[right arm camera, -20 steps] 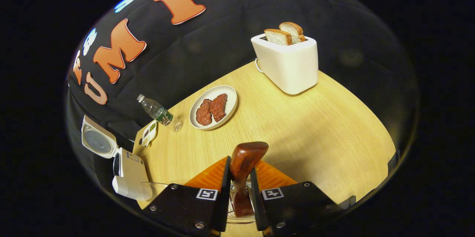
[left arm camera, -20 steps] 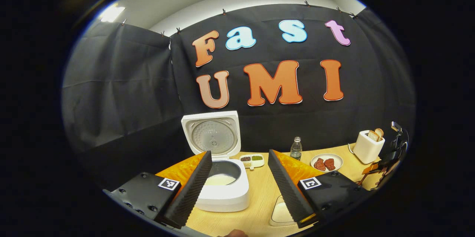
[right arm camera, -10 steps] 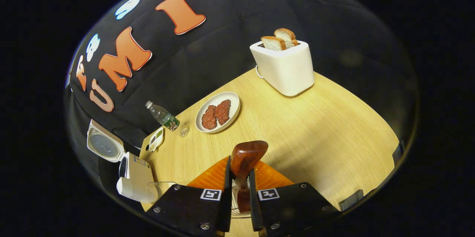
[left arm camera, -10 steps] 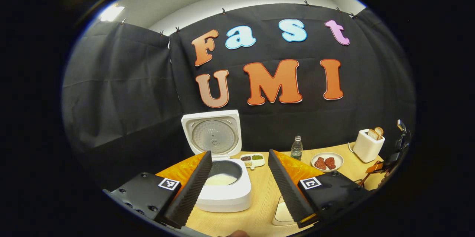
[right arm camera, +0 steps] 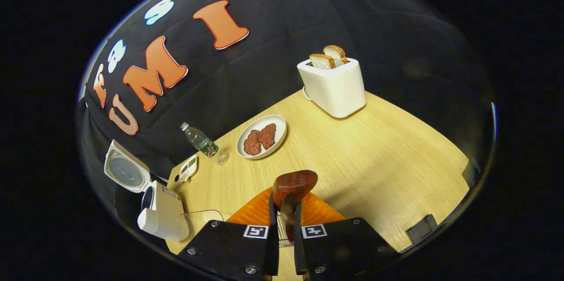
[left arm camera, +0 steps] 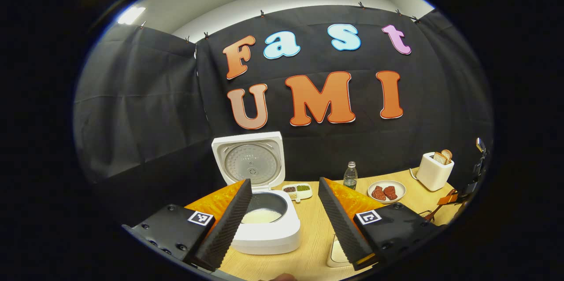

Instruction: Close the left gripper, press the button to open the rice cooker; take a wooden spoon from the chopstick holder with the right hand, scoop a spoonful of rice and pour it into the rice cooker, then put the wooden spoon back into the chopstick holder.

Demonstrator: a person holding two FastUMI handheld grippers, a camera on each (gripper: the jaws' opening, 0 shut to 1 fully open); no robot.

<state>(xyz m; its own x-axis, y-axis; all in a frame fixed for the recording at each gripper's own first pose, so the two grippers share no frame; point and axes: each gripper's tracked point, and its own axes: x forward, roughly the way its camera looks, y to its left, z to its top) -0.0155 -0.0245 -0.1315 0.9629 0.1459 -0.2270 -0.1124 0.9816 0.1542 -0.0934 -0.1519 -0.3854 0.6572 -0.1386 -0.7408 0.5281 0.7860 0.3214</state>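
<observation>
The white rice cooker stands with its lid raised and white rice in its pot. My left gripper hangs open in front of it, the pot showing between its fingers. In the right gripper view, my right gripper is shut on the dark wooden spoon, whose bowl sticks up past the fingertips. The wire chopstick holder shows just below, between the fingers. The cooker is far to the left there.
A clear container sits on the wooden table right of the cooker. Farther back are a small divided dish, a water bottle, a plate of meat and a white toaster with bread.
My right gripper has drawn up and back with the spoon, so the table things look smaller and the fingers stand closer together. The left gripper has drifted slightly and stays open.
</observation>
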